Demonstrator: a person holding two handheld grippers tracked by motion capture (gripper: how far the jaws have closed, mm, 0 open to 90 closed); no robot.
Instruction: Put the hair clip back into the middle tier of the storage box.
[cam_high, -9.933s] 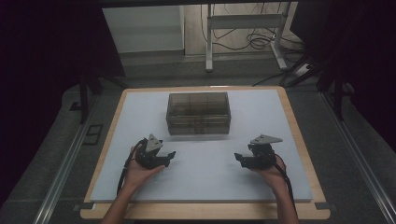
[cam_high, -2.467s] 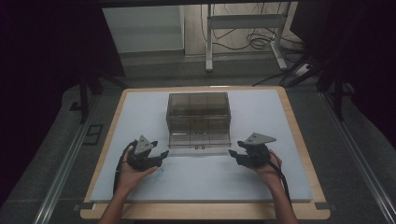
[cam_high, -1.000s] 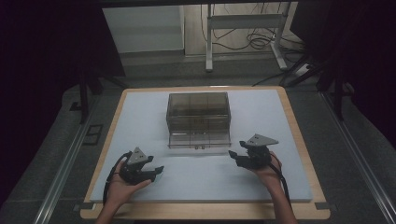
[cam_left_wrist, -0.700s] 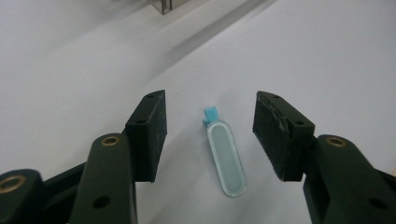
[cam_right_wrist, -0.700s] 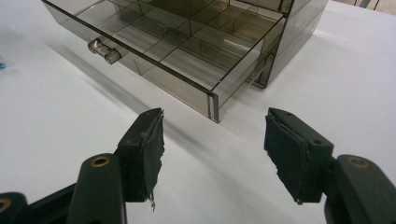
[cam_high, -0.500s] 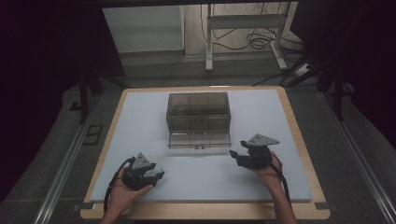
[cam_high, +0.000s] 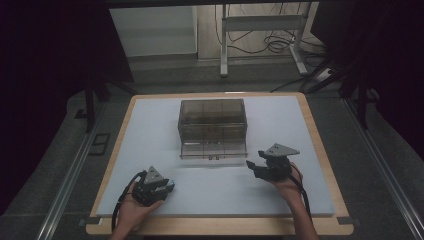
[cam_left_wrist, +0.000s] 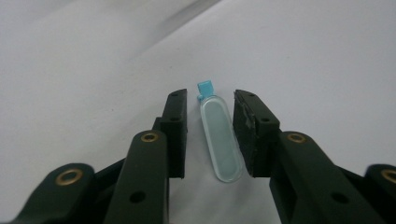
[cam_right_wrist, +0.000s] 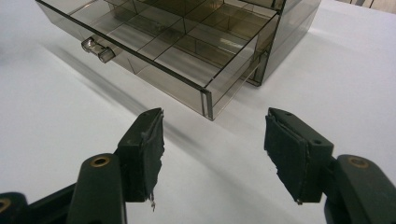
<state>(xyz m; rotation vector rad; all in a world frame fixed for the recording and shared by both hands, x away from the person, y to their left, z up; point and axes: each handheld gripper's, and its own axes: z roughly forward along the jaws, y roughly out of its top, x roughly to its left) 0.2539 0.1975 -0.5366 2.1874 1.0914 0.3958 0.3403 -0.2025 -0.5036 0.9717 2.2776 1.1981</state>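
Small clear vial (cam_left_wrist: 221, 140) with a blue cap (cam_left_wrist: 205, 87) lies flat on the white mat (cam_high: 300, 125), near the table's front left corner, lengthwise between the jaws of the left gripper (cam_left_wrist: 210, 135). Cap end points away from the gripper body. Jaws have just been closing; narrow gaps remain on both sides of the vial, so the pads are not pressing on it. In the high view the left gripper (cam_high: 159, 186) sits low on the mat, held in the person's left hand (cam_high: 132, 210), a cable looping off behind it.

Right gripper (cam_right_wrist: 212, 144) stands wide open with nothing between the jaws, over bare mat. In the high view the right gripper (cam_high: 260, 167) sits just off the front right corner of the drawer box, held in the right hand (cam_high: 287, 185).

Smoky transparent drawer box (cam_high: 212, 120) stands at mat centre, well apart from the vial. Its bottom drawer (cam_right_wrist: 159, 46) is pulled out, dividers visible, small round knob (cam_right_wrist: 95, 49) on the front.

Wooden table edge (cam_high: 320, 135) frames the mat.
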